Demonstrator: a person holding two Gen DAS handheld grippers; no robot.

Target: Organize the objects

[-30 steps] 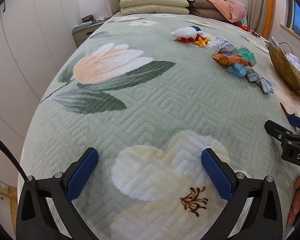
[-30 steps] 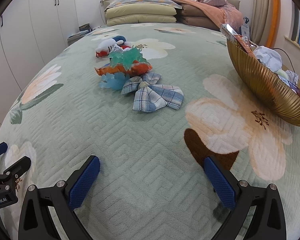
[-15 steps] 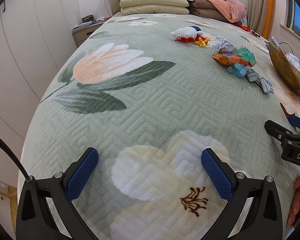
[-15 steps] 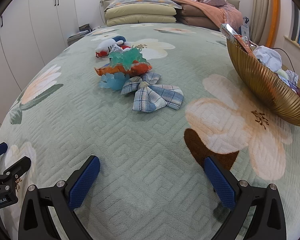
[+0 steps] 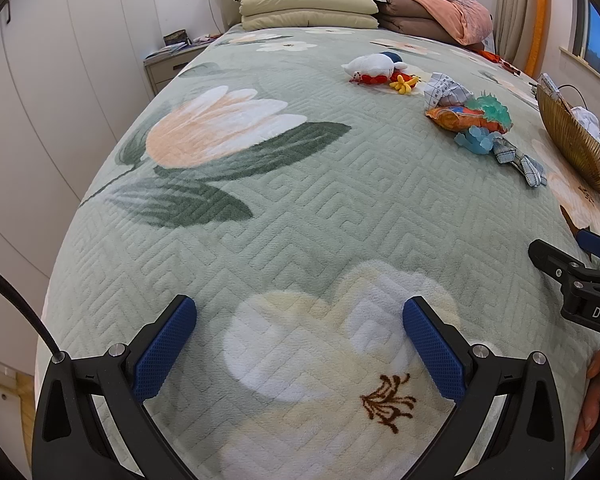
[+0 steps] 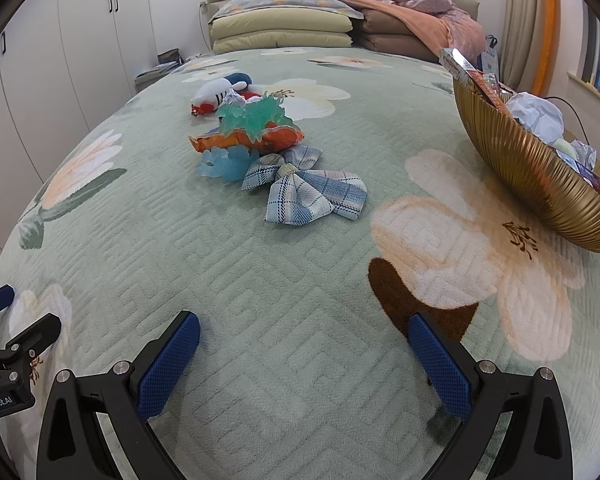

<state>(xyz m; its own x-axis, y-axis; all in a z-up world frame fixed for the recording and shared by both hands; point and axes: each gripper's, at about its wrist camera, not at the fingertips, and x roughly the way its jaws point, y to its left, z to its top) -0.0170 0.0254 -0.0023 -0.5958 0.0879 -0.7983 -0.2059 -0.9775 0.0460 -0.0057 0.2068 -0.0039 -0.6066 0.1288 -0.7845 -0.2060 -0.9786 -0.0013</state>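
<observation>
Loose objects lie on the green floral bedspread (image 6: 300, 300): a blue plaid bow (image 6: 306, 190), a light blue frilly piece (image 6: 224, 164), an orange packet (image 6: 256, 140) with a teal frilly piece (image 6: 252, 116) on it, and a white plush toy (image 6: 216, 90). The same cluster shows far right in the left wrist view: the bow (image 5: 520, 158), the packet (image 5: 460, 116), the plush (image 5: 376, 66), and a checked white cloth (image 5: 444, 88). A gold ribbed basket (image 6: 532, 172) with papers and packets stands at the right. My left gripper (image 5: 300, 340) and right gripper (image 6: 304, 356) are open, empty, low over the bed's near end.
Pillows (image 6: 284, 24) and folded quilts (image 6: 412, 16) are stacked at the headboard. A nightstand (image 5: 172, 62) and white wardrobes (image 5: 60, 60) stand left of the bed. A window and curtain are at the right. The bed edge drops off on the left.
</observation>
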